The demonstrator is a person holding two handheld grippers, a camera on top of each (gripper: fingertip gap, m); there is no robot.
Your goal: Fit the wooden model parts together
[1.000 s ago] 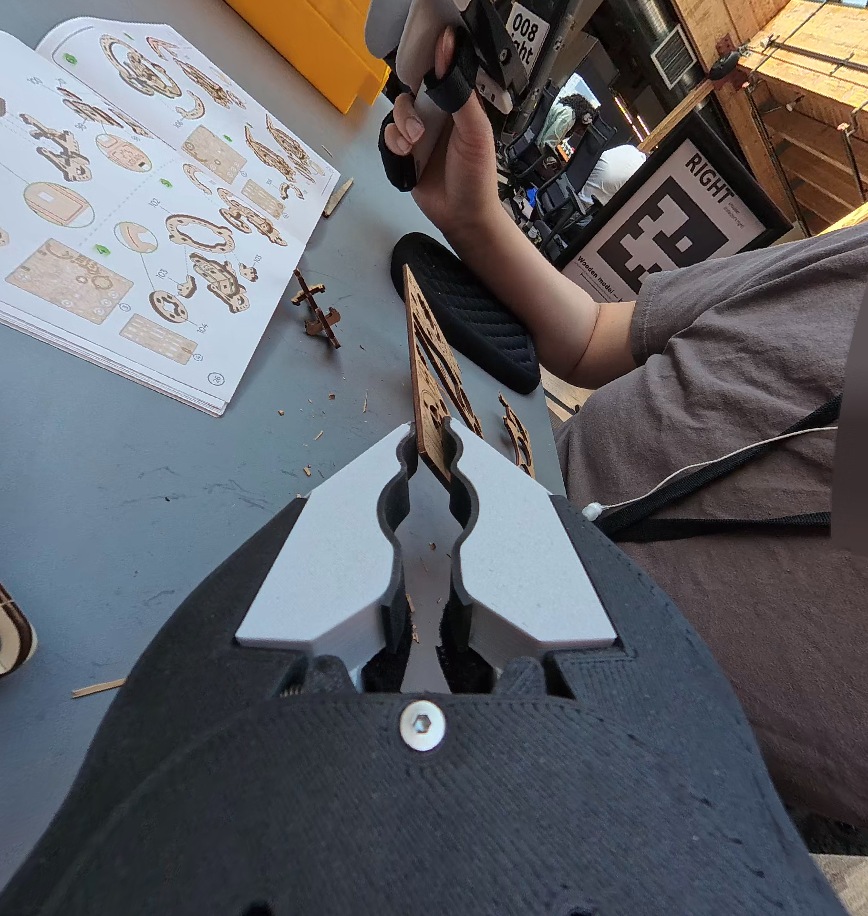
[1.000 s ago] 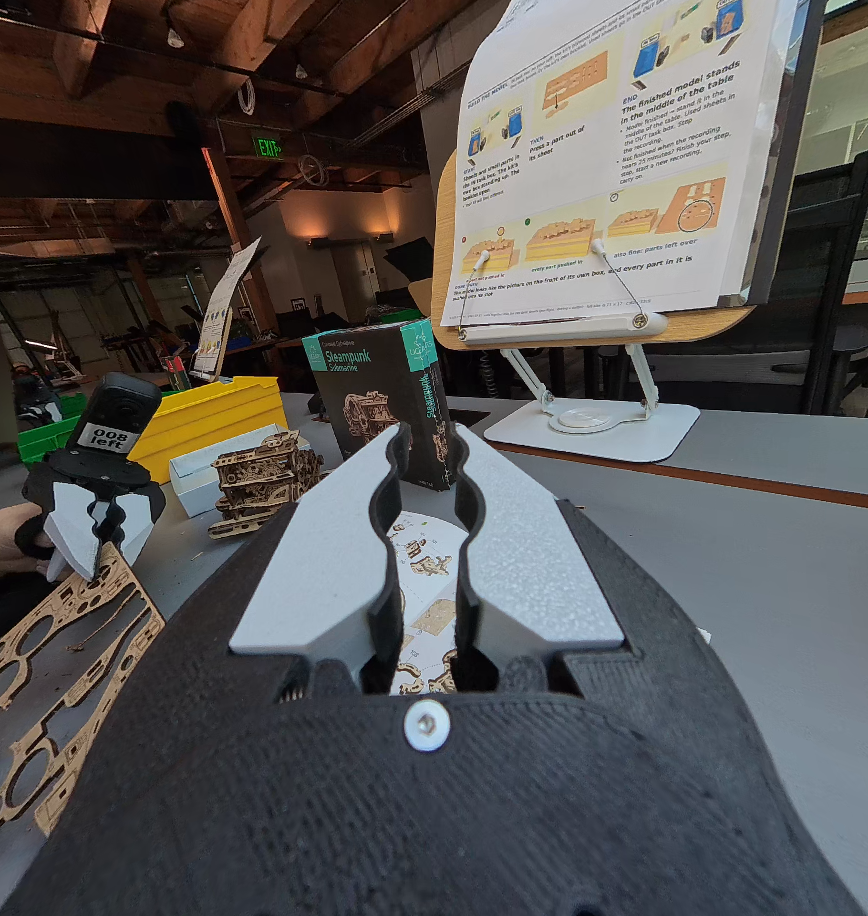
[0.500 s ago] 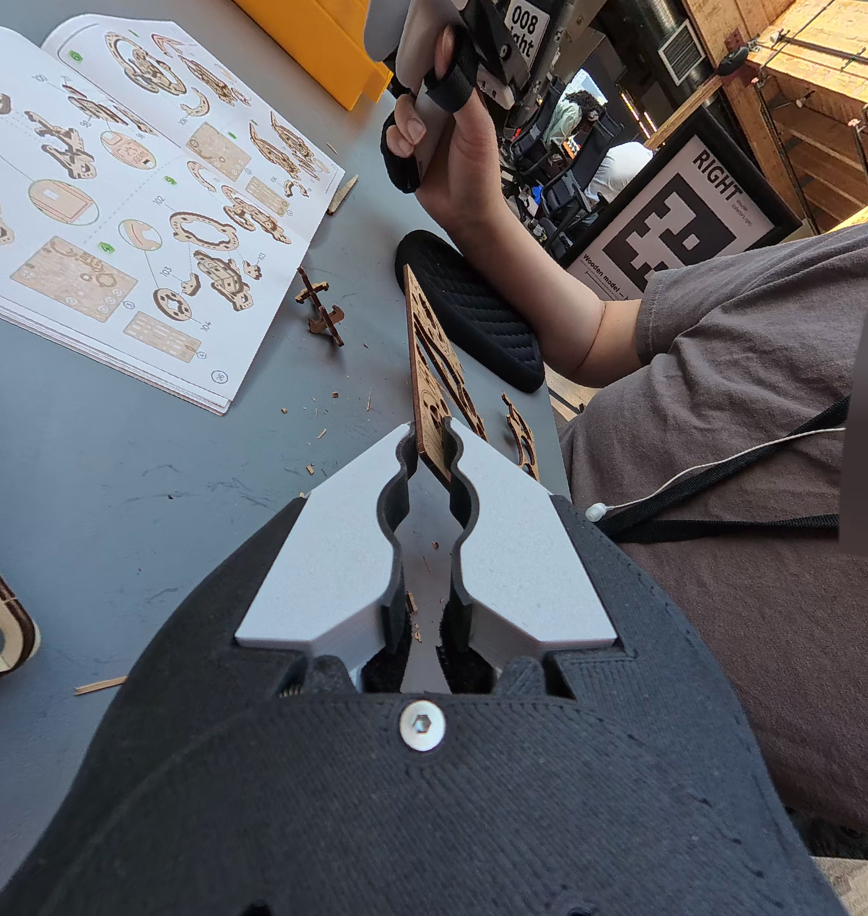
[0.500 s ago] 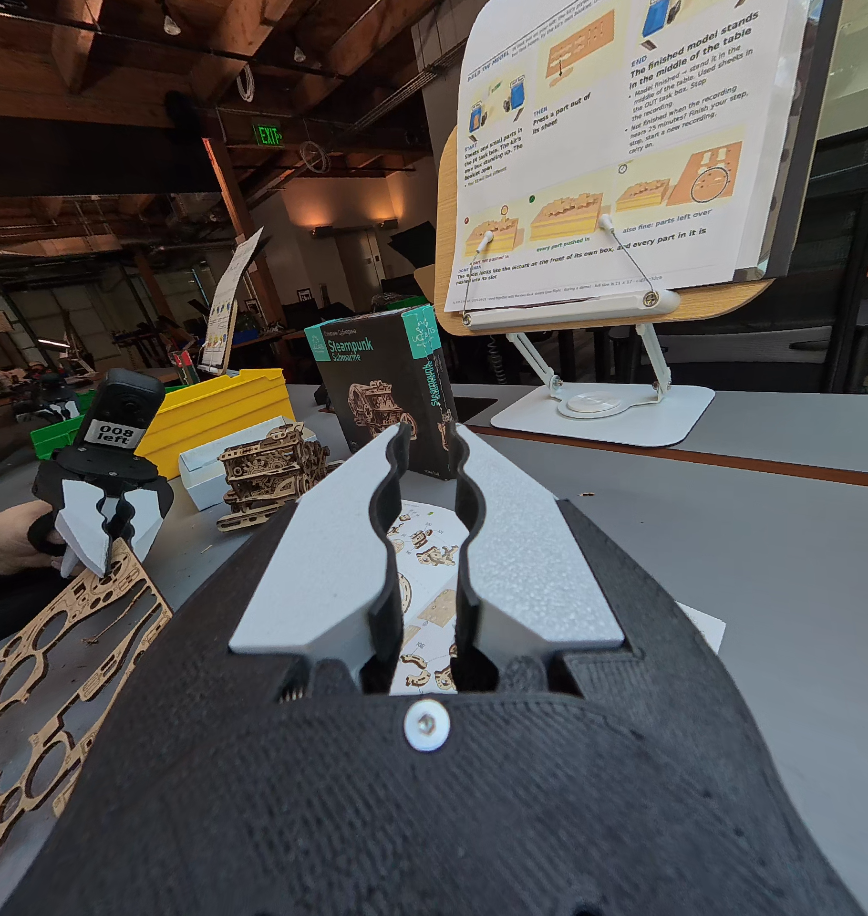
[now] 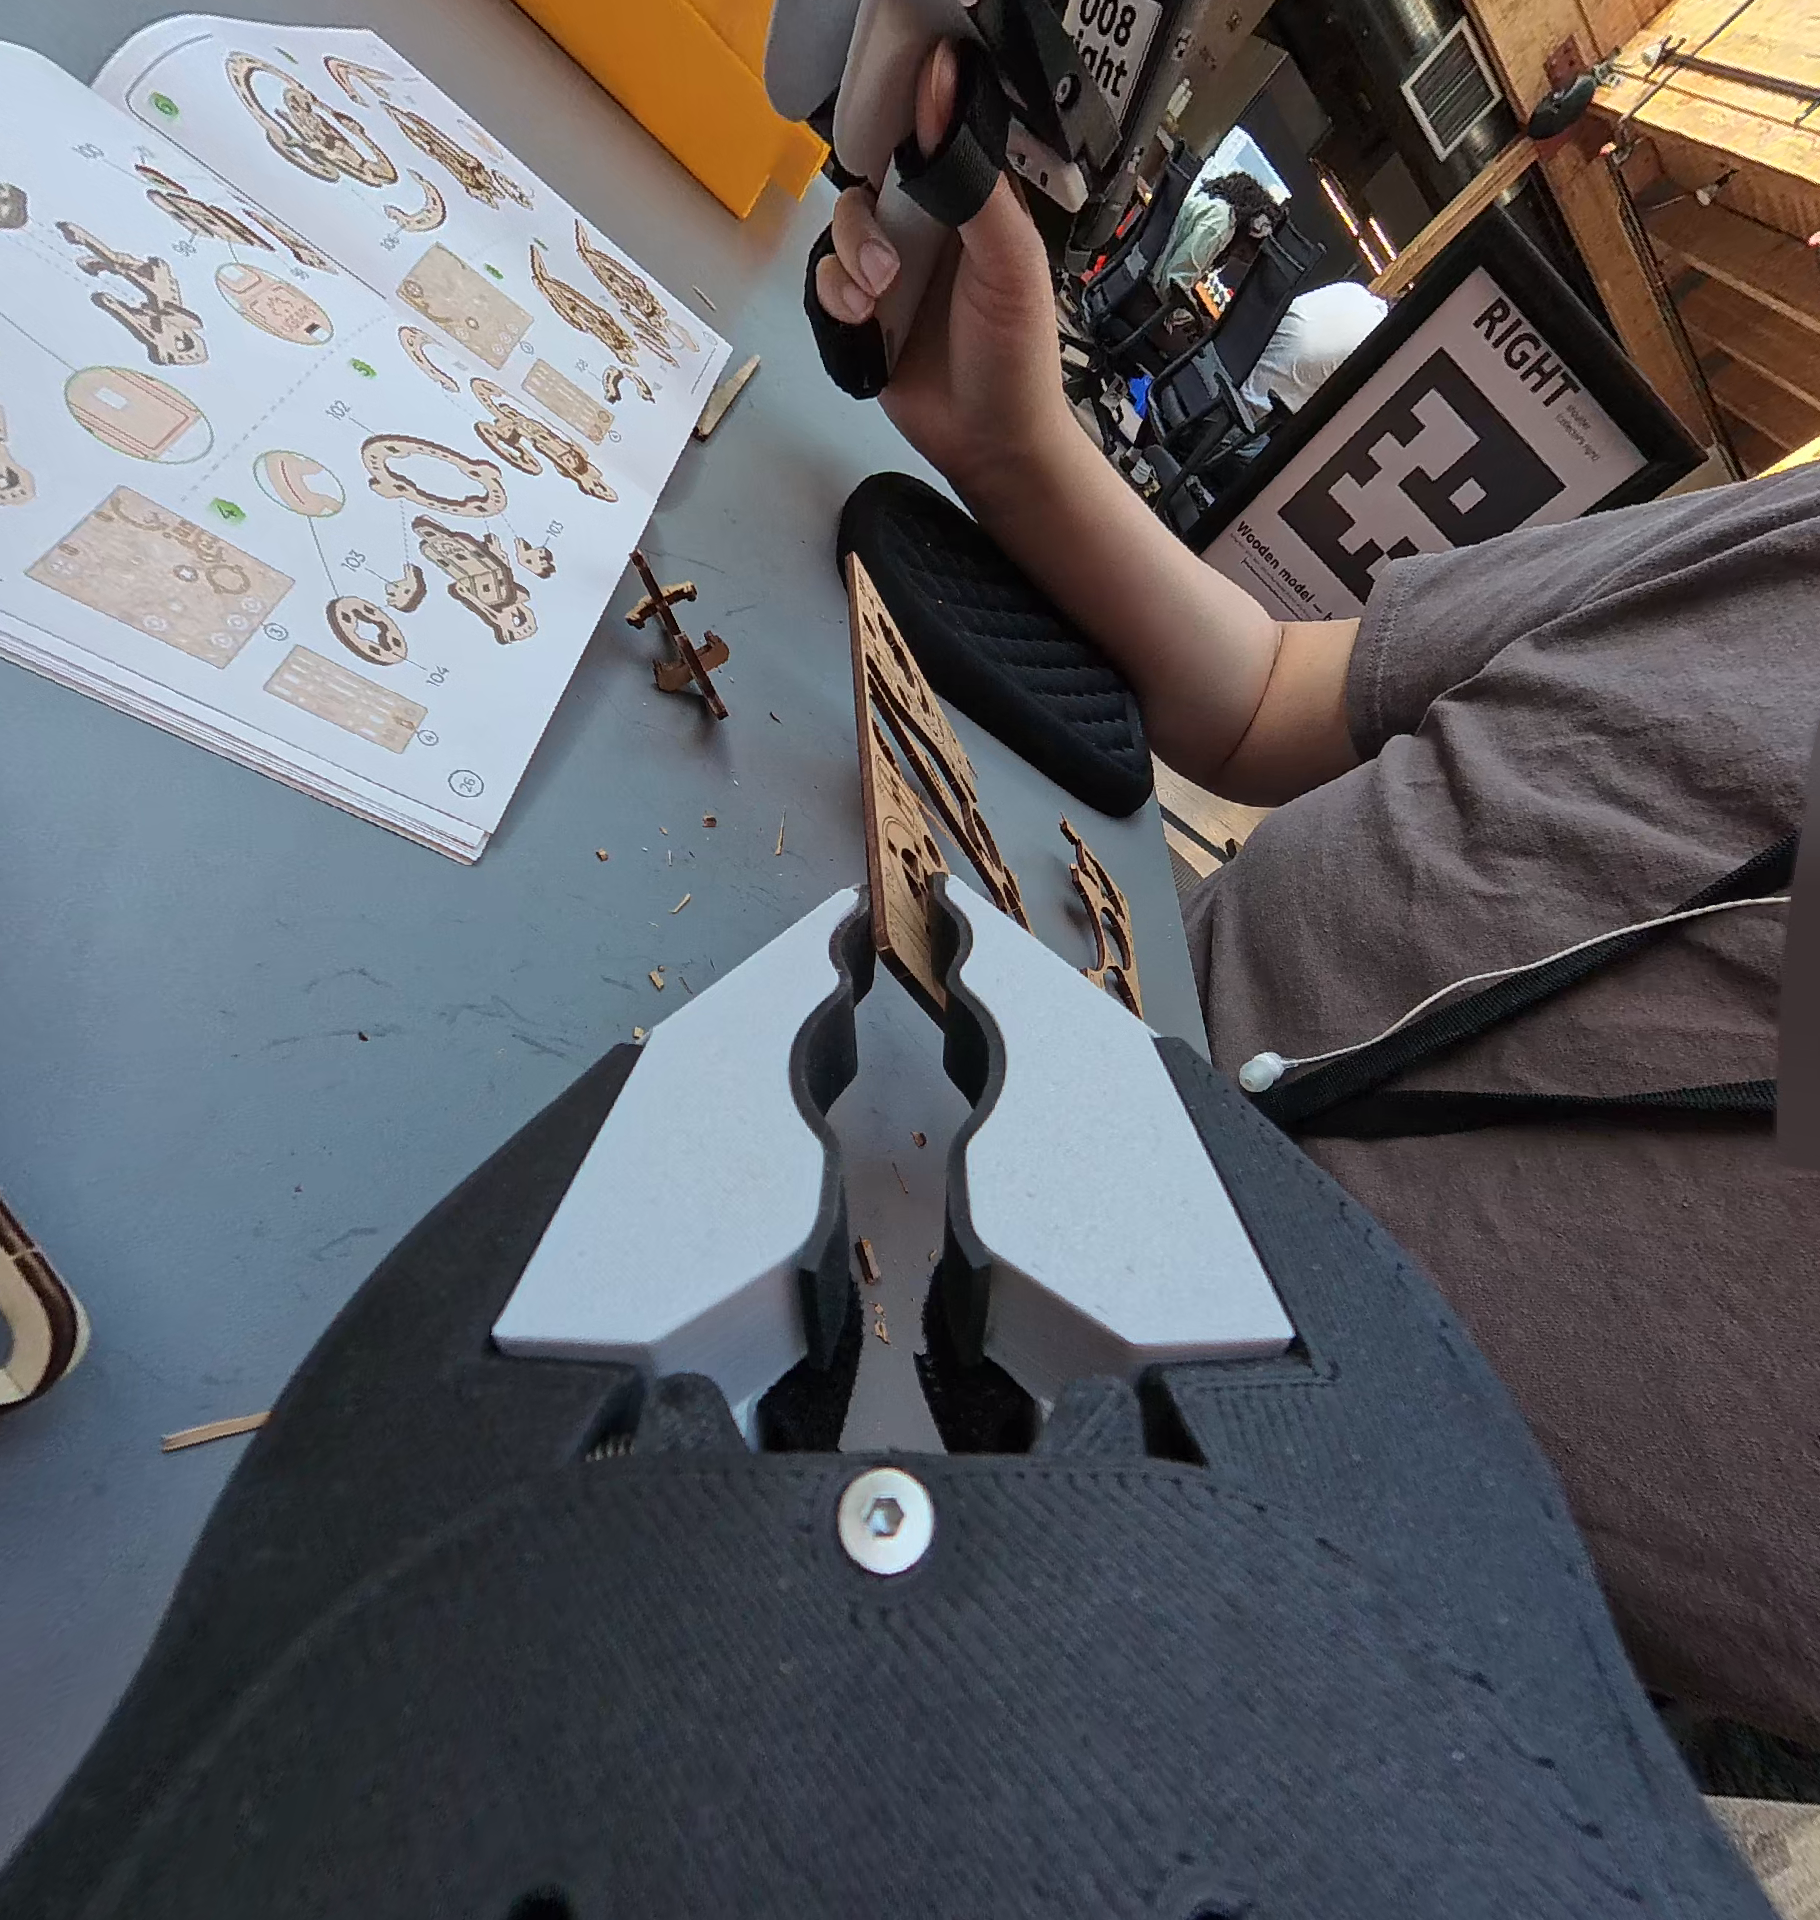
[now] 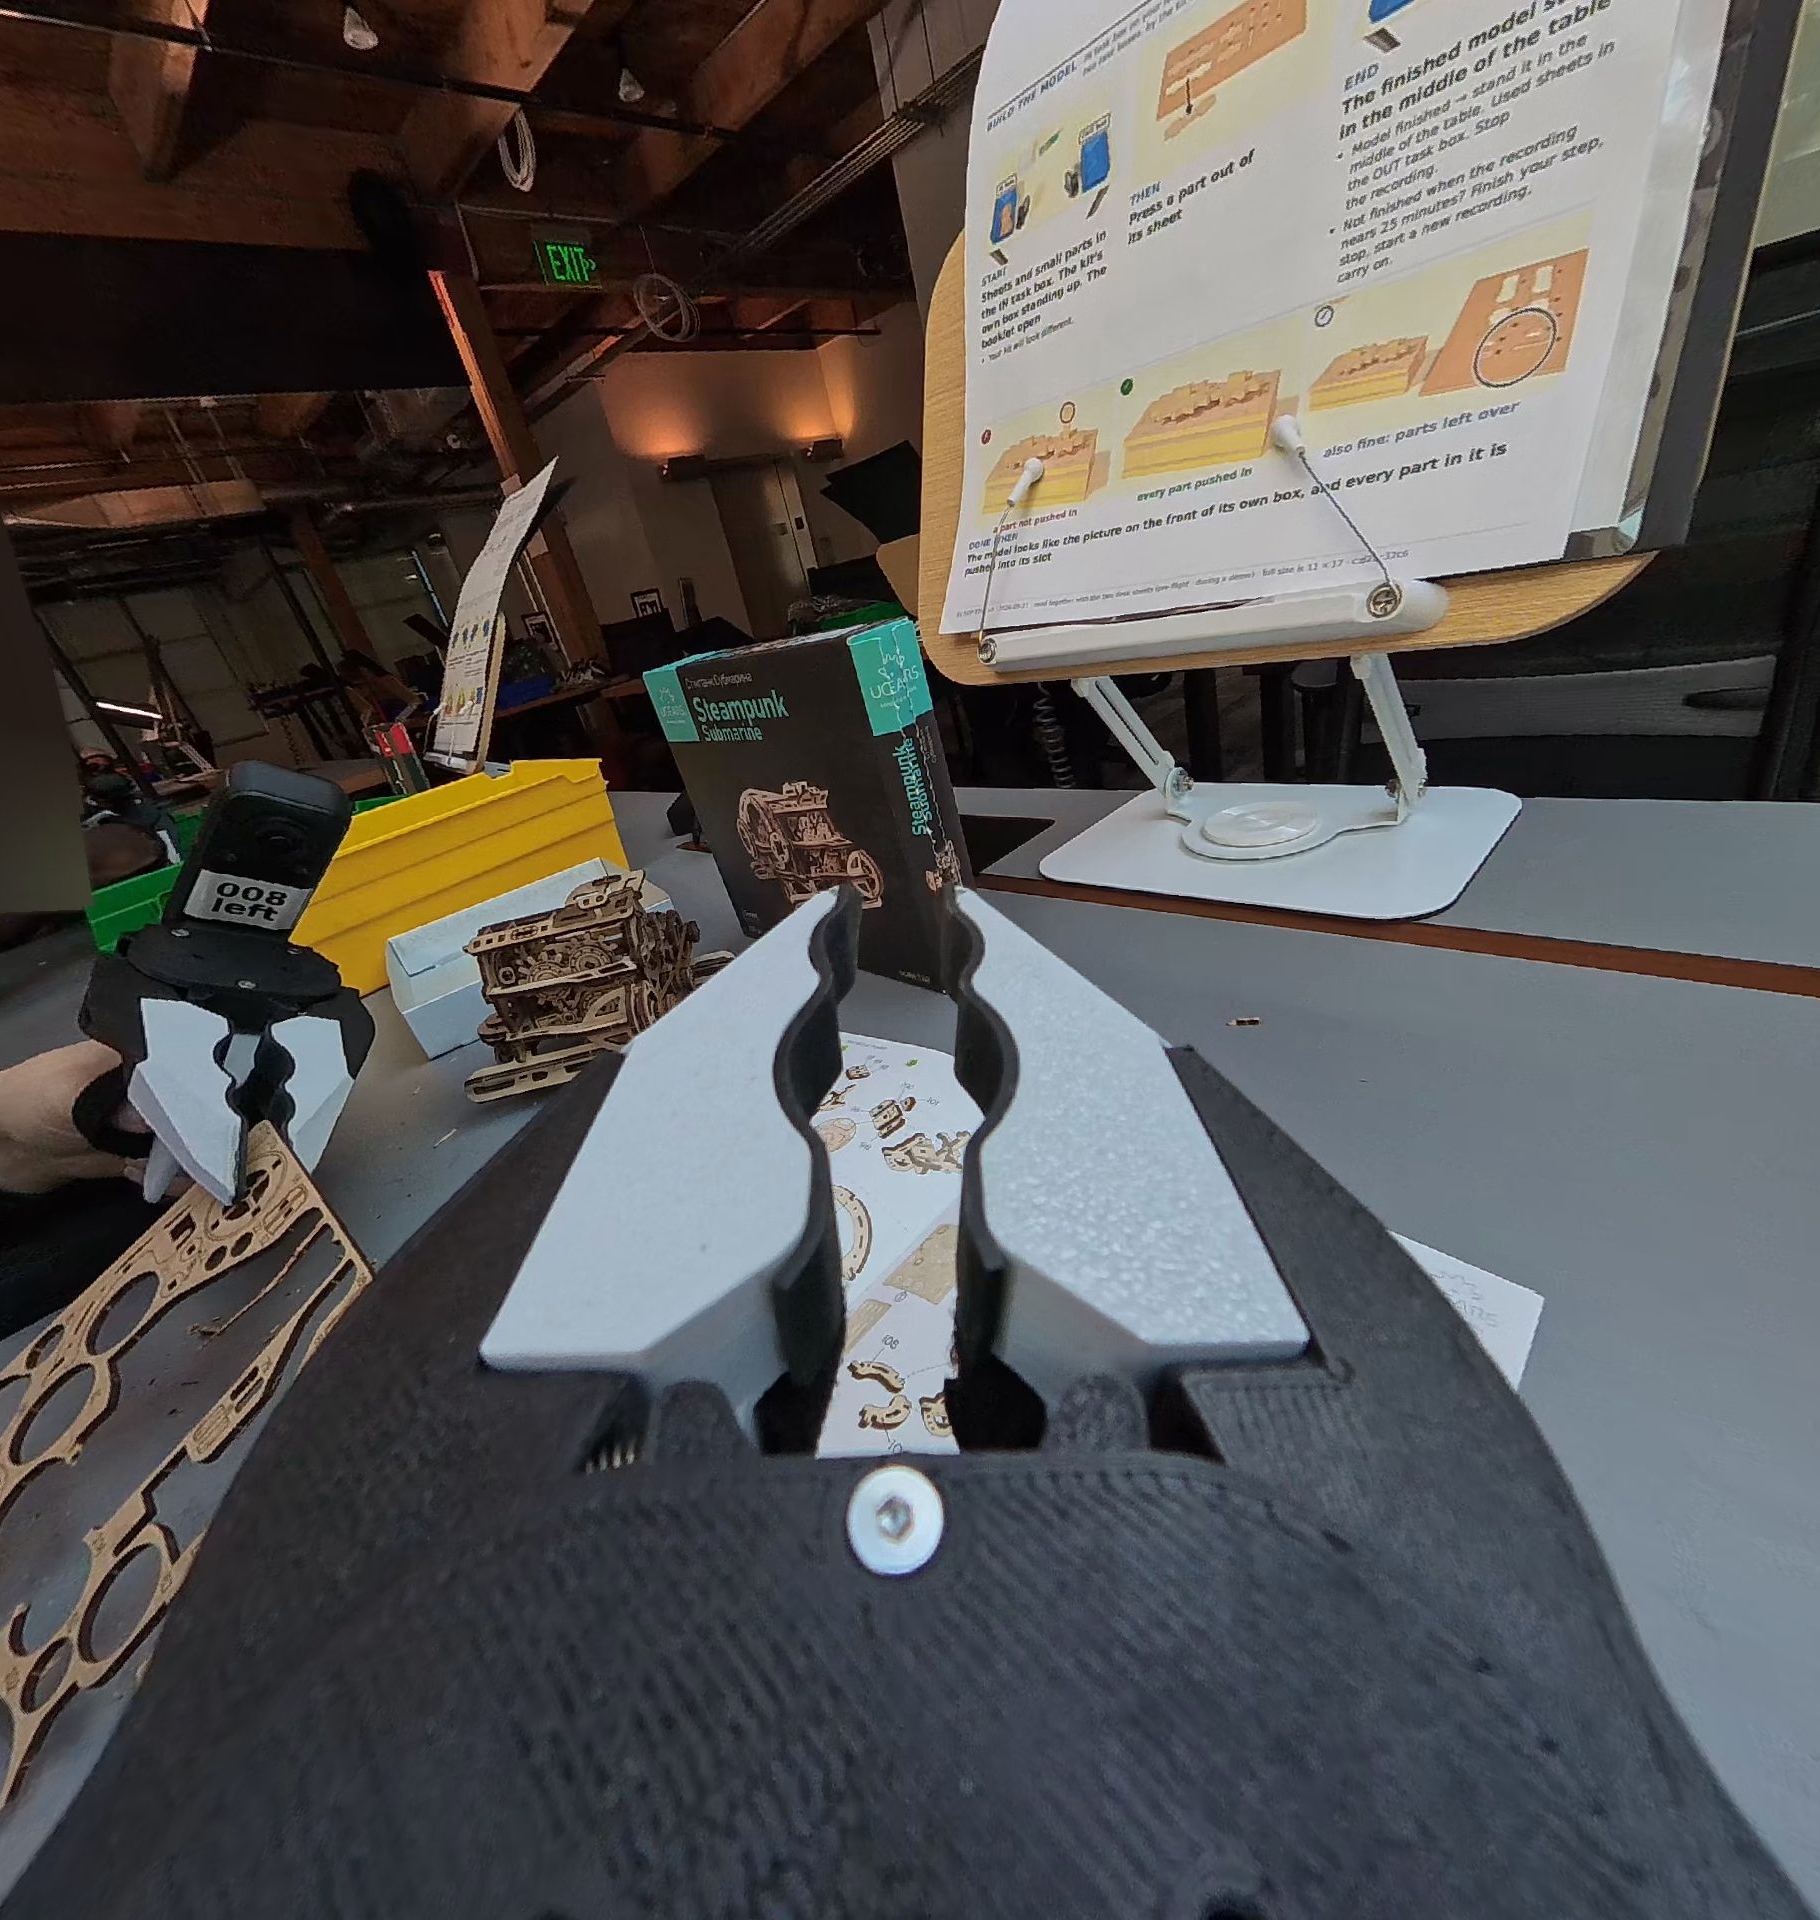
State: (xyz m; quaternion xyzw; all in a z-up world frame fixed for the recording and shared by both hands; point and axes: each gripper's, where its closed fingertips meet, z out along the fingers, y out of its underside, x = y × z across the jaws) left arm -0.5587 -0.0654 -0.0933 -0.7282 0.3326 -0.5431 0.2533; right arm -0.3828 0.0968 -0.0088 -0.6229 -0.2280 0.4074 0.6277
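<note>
My left gripper (image 5: 901, 906) is shut on the near edge of a thin laser-cut wooden sheet (image 5: 890, 727), which stands on edge over the grey table (image 5: 262, 1018). In the right wrist view the same gripper (image 6: 222, 1179) pinches a corner of the sheet (image 6: 127, 1403), which has several cut-out holes. My right gripper (image 6: 901, 935) is open and empty, held above the table over the open instruction booklet (image 6: 890, 1153). In the left wrist view a hand holds it up at the far side (image 5: 947, 114). A small assembled wooden piece (image 5: 677, 644) lies beside the booklet (image 5: 262, 364).
A partly built wooden model (image 6: 573, 977) stands by a white box (image 6: 438, 977), a yellow bin (image 6: 470, 842) and the kit box (image 6: 823, 800). A document stand (image 6: 1280, 852) is at the back right. A black pad (image 5: 999, 655), a loose wooden strip (image 5: 1105, 920) and a person's torso are near the table edge. There is about 25 centimetres between the tips of the two grippers.
The right gripper has shifted slightly forward and lower, so the kit box and stand look nearer. The left gripper still holds the sheet, with hardly any movement.
</note>
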